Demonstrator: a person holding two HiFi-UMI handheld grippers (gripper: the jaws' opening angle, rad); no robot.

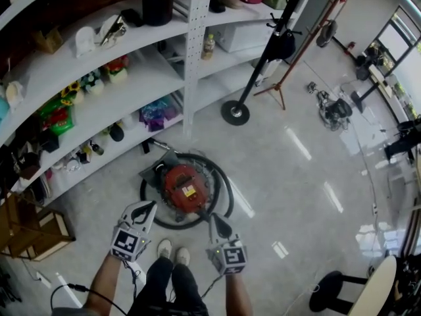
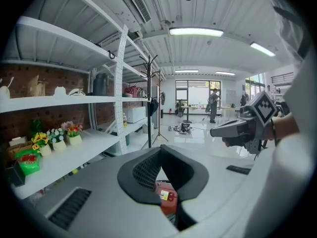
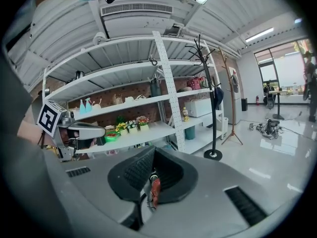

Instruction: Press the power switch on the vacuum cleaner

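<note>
The red canister vacuum cleaner sits on the floor, with its black hose coiled around it. A yellow label is on its top. My left gripper hovers just left of its near side and my right gripper just right of it; both are shut and hold nothing. In the left gripper view the vacuum shows through the hollow below the left gripper. A round red button sits beside the label. The right gripper view shows only a sliver of the vacuum below the right gripper.
White shelves with plants and bottles curve along the left, close behind the vacuum. A coat stand's round base is beyond it. A wooden crate lies at the left and a black stool at the right. My shoes are just short of the hose.
</note>
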